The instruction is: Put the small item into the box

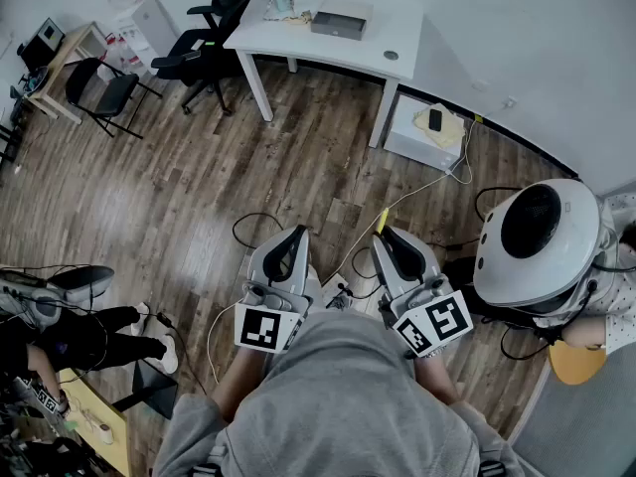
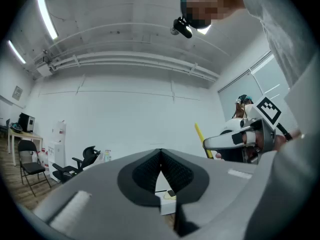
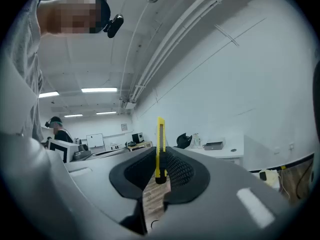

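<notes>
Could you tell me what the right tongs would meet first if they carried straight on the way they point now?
Nothing close: the right tongs, shut on a yellow utility knife, point across wood floor. The first thing in that line looks like the white table, though depth is unclear.

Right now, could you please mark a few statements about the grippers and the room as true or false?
1. The right gripper holds a yellow utility knife. True.
2. The left gripper is wide open. False: its fingers are together, with nothing between them.
3. A white desk stands on the wooden floor. True.
4. The knife lies on the desk. False: it is held between the right gripper's fingers.
</notes>
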